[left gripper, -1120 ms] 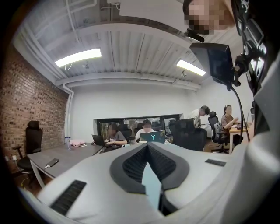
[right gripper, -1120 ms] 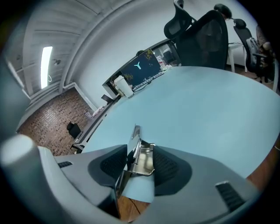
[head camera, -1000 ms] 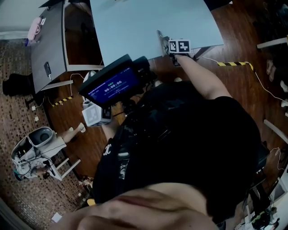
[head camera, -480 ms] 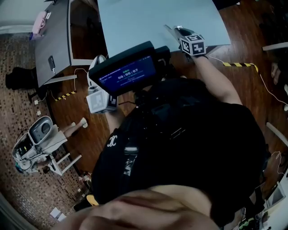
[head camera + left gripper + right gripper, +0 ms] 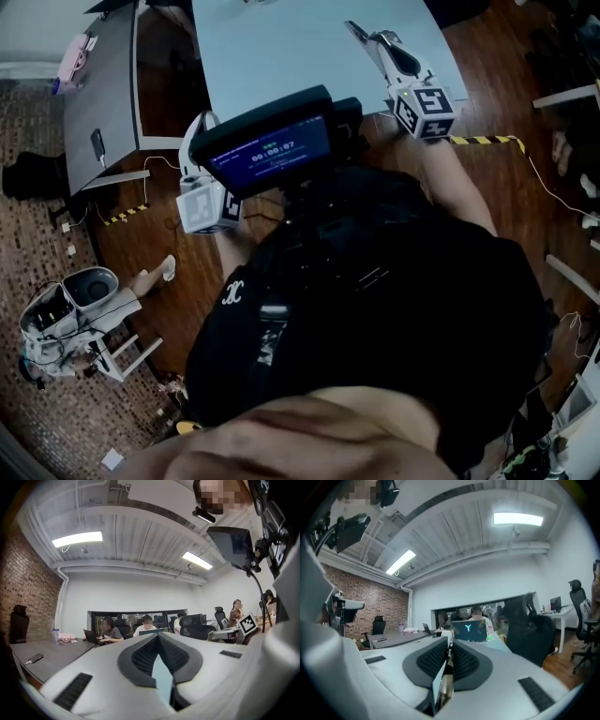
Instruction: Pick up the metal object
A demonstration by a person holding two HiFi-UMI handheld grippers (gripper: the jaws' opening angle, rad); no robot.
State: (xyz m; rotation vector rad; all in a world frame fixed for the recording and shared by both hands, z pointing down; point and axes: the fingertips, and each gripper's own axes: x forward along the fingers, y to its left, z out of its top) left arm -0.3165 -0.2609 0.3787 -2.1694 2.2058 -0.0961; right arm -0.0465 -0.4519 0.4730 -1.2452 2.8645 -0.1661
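Ahead of the right gripper (image 5: pixel 367 39) the pale table top (image 5: pixel 300 47) lies bare and open to passage, the chest-mounted screen (image 5: pixel 272 150) stands between it and the left gripper (image 5: pixel 200 124), and the grey desk (image 5: pixel 103 94), carrying a phone (image 5: pixel 98 145), bounds the floor gap (image 5: pixel 169 84) ahead of the left gripper on its left.

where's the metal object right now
In the head view's upper right, the metal object is clamped in the right gripper, held above the pale blue table.
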